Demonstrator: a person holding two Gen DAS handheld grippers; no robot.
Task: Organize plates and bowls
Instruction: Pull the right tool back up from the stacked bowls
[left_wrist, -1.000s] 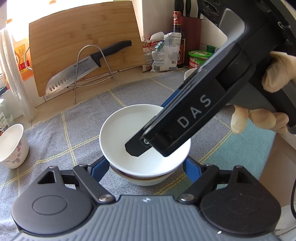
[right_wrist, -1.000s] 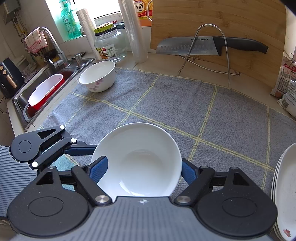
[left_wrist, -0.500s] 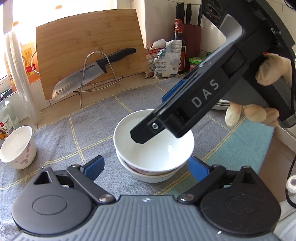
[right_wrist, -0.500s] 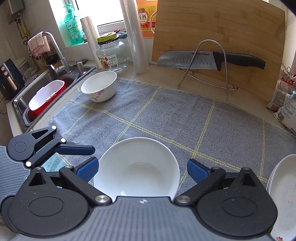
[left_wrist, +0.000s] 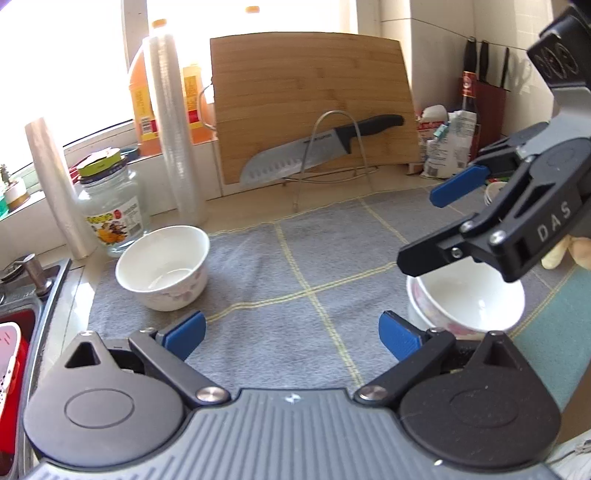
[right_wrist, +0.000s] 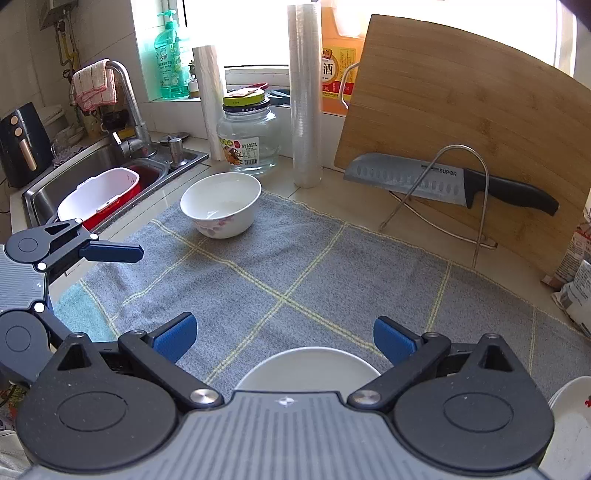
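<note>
The left claw (left_wrist: 291, 334) stands wide apart, its jaws having just opened further, nothing between its blue pads (left_wrist: 184, 332). The right claw (right_wrist: 284, 338) gapes likewise, tilted downward.

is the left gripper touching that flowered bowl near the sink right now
Apart. The left wrist view shows the left gripper open with only grey mat between its blue pads, and the flowered bowl sits beyond them with bare mat between.

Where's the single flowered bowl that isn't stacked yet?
The flowered bowl sits at the far left corner of the grey mat, just in front of the glass jar and beside the sink.
</note>
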